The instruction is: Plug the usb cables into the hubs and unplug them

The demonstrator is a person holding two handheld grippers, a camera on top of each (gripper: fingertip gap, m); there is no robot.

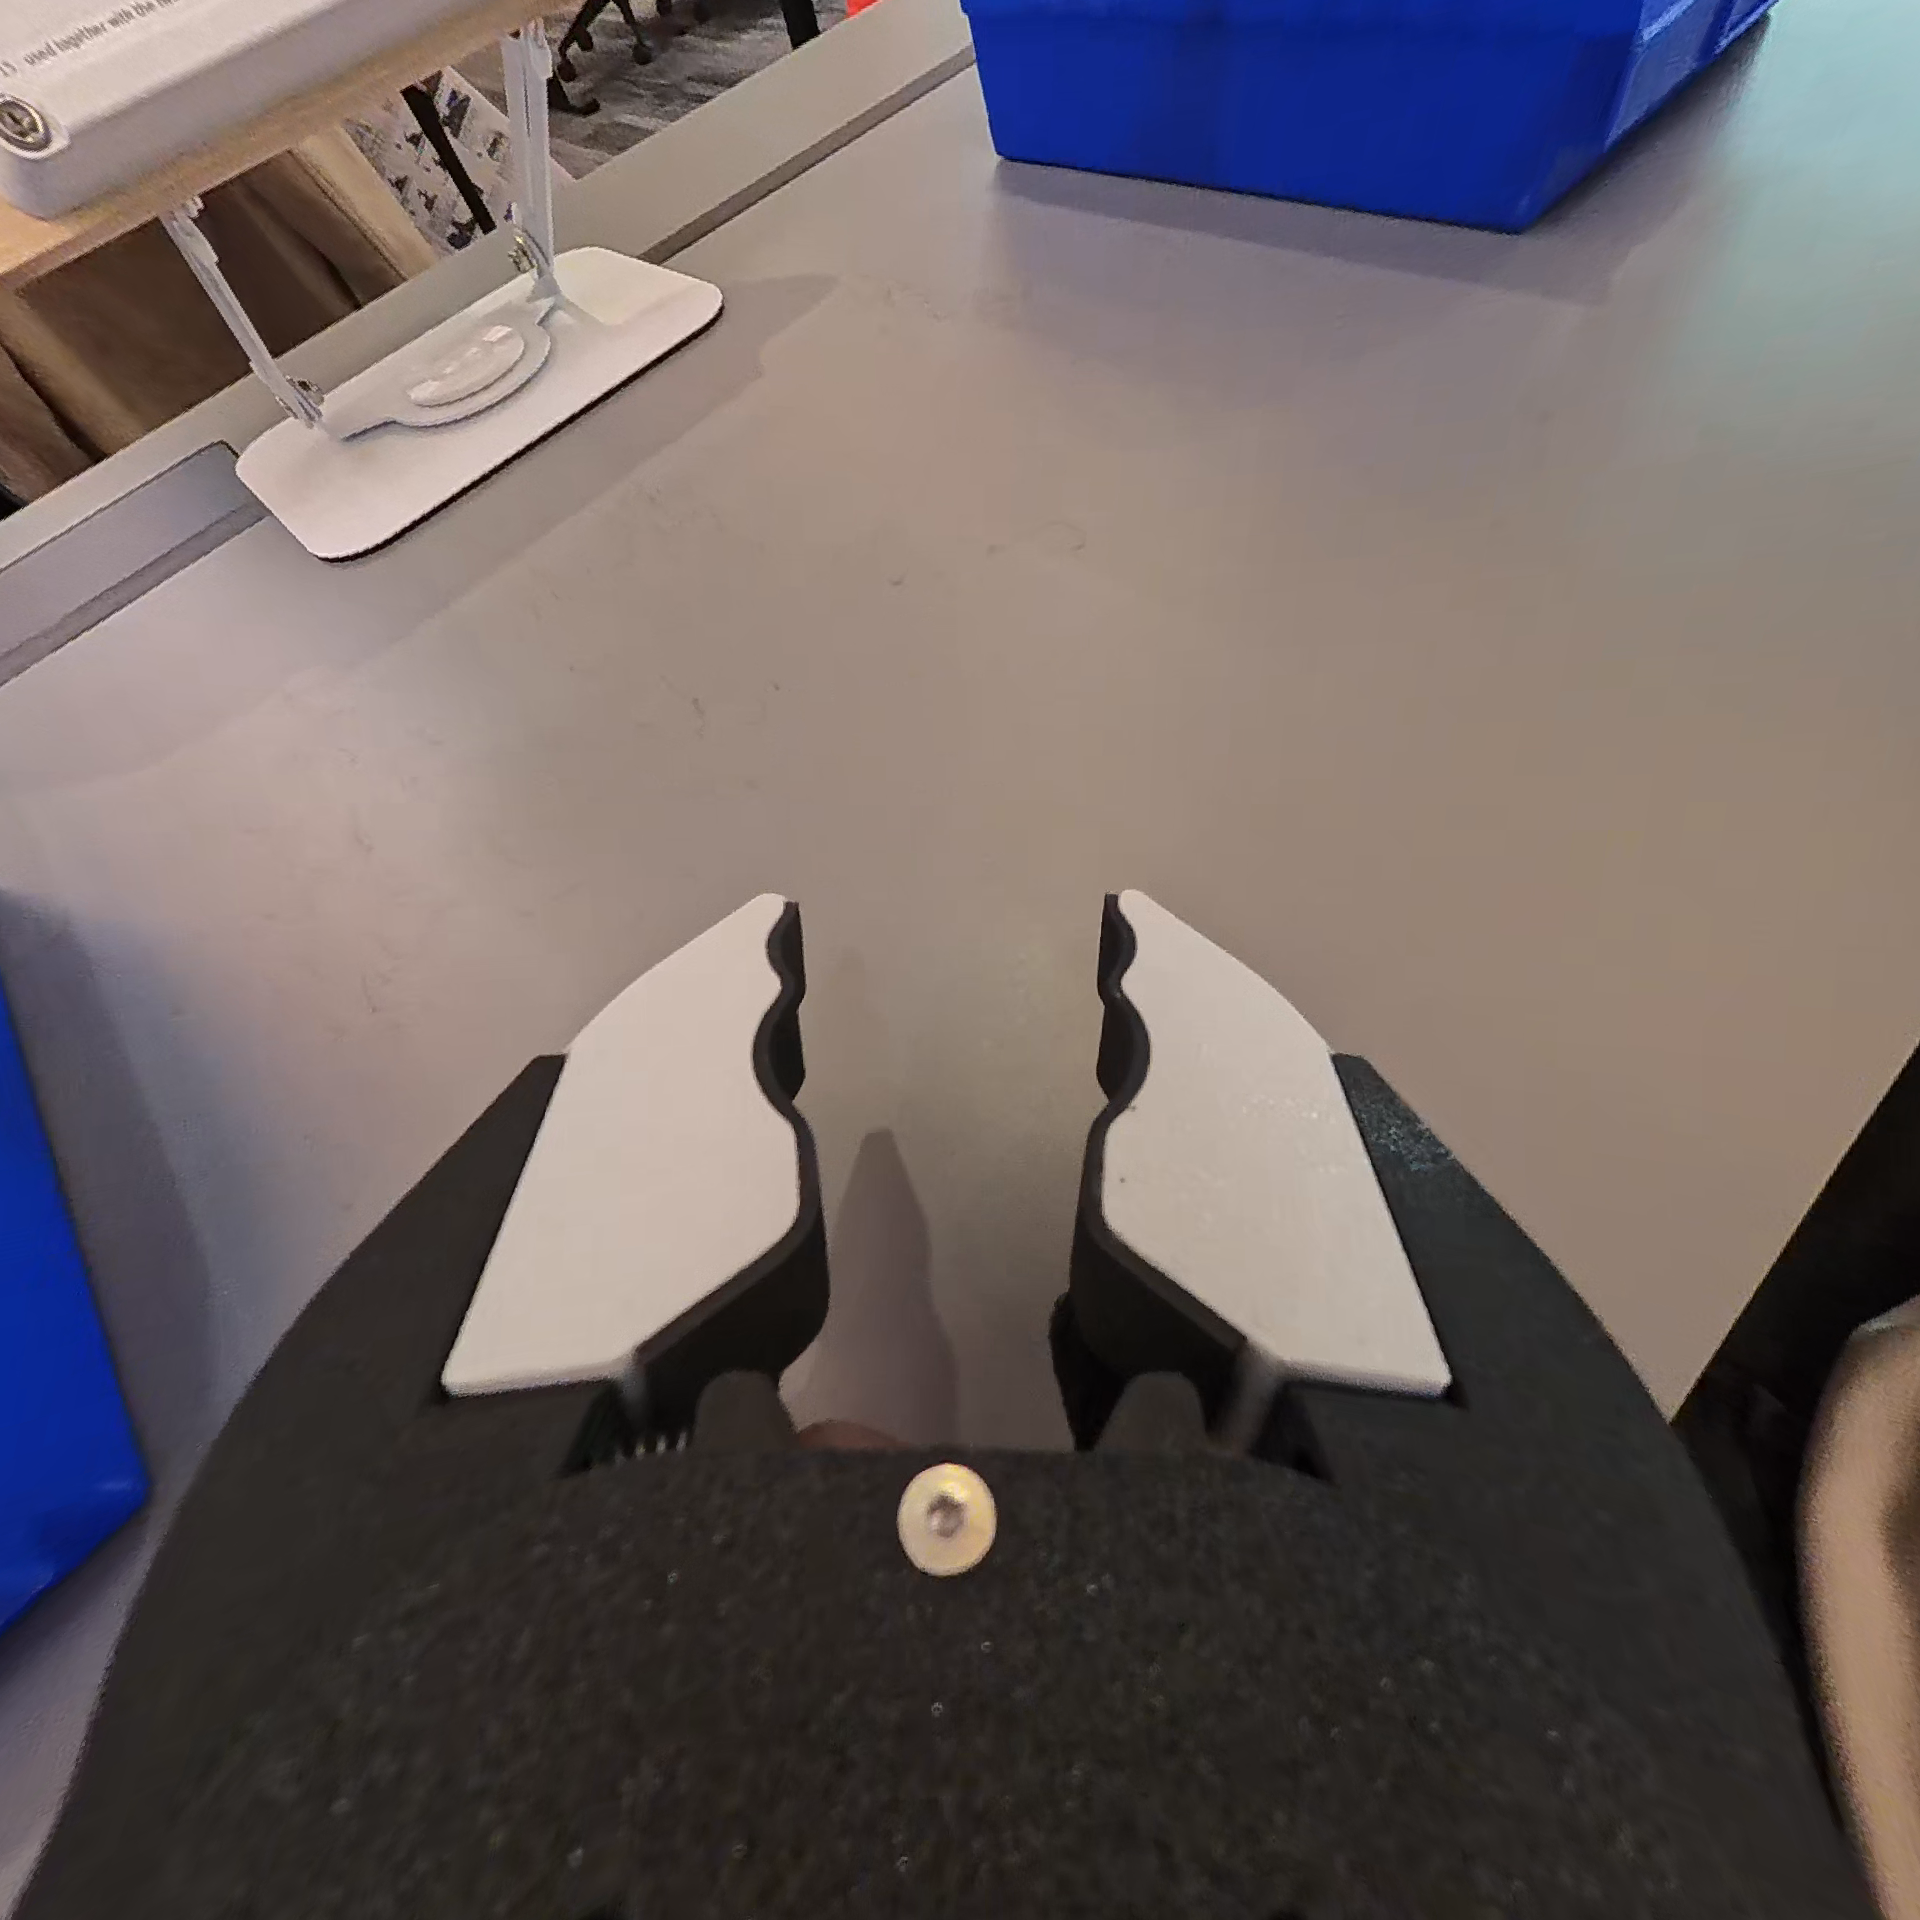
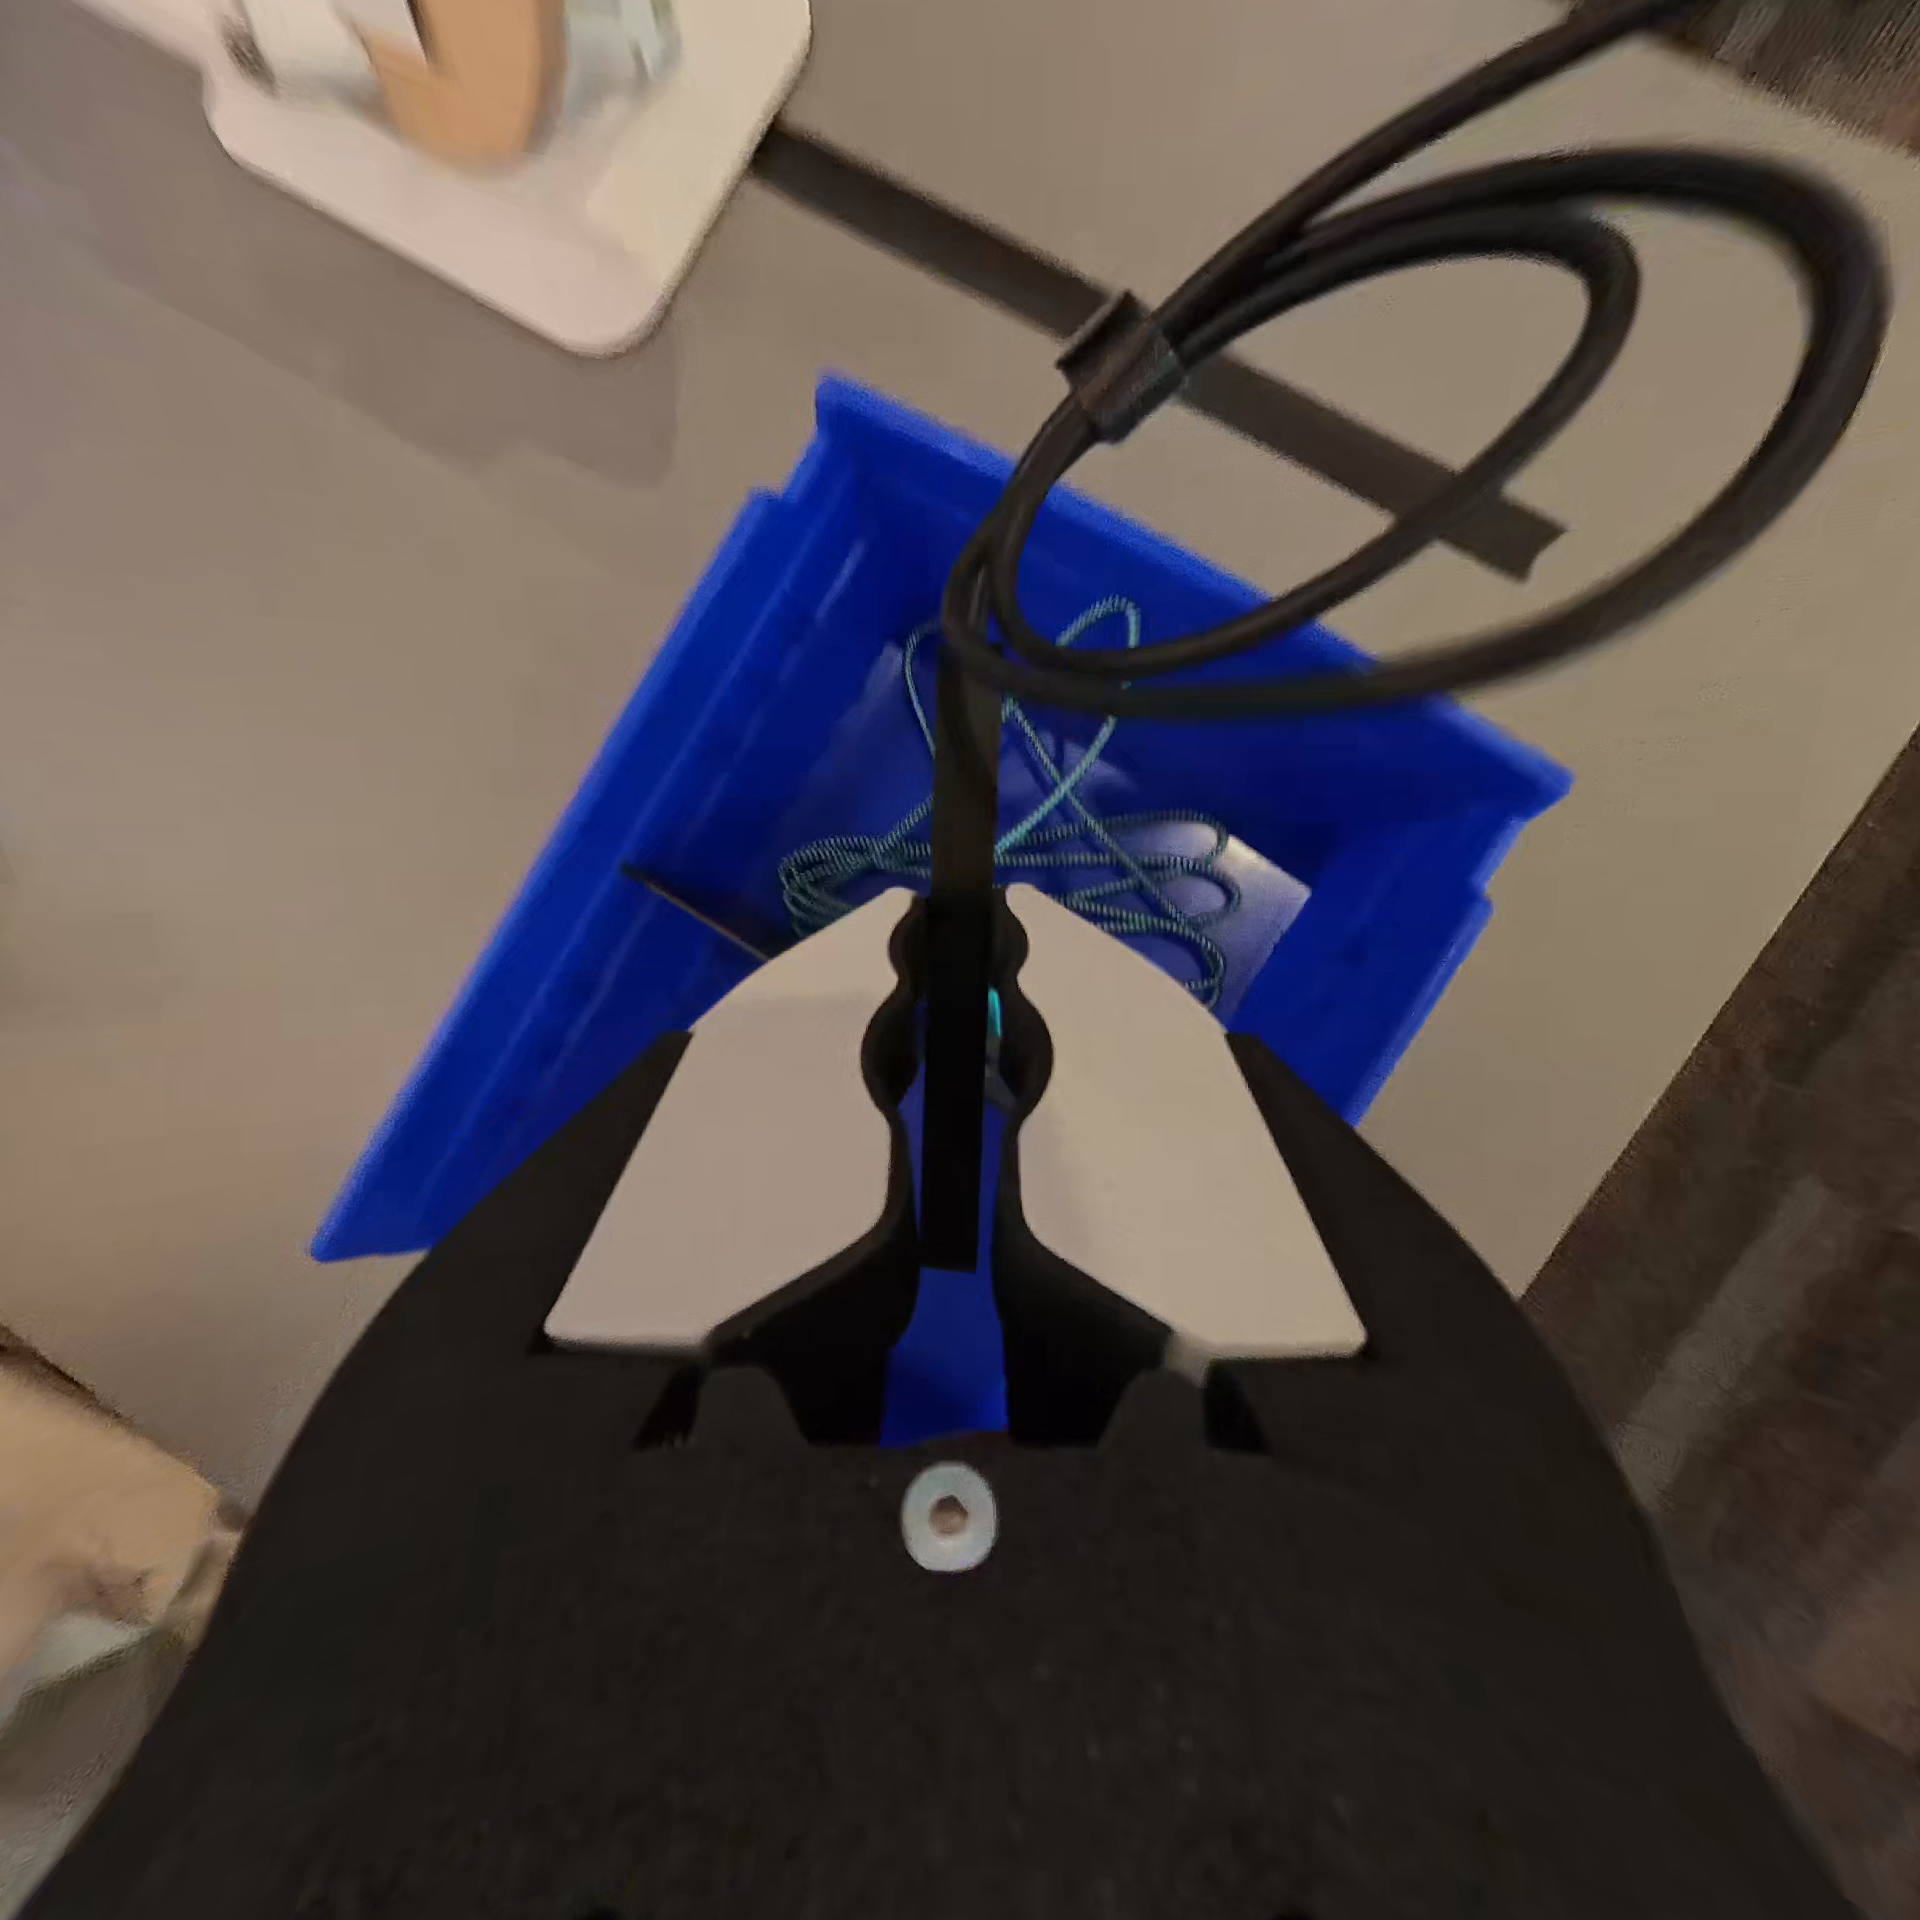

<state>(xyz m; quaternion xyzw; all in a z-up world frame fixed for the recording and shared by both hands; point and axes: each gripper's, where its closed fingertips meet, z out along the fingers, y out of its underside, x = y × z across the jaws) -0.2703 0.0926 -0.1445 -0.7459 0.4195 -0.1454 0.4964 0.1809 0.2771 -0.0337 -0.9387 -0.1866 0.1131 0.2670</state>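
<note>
In the right wrist view my right gripper [image 2: 956, 904] is shut on a black USB cable [image 2: 1455, 623], gripping its flat black end. The cable loops up and to the right, bound by a black strap [image 2: 1117, 364], and hangs above a blue bin [image 2: 665, 831]. A teal braided cable [image 2: 1049, 842] lies coiled inside that bin. In the left wrist view my left gripper [image 1: 951, 909] is open and empty, low over the bare grey table [image 1: 1143, 623]. No hub shows in either view.
A blue bin [image 1: 1330, 114] stands at the far right of the table. A white stand [image 1: 468, 405] holding a white board sits at the far left; it also shows in the right wrist view [image 2: 499, 177]. Another blue object [image 1: 52, 1299] is at the left edge. The table edge runs at right. About 50 centimetres separates my left fingertips from my right. The blue object [image 1: 52, 1299] is about 20 centimetres from my left fingertips.
</note>
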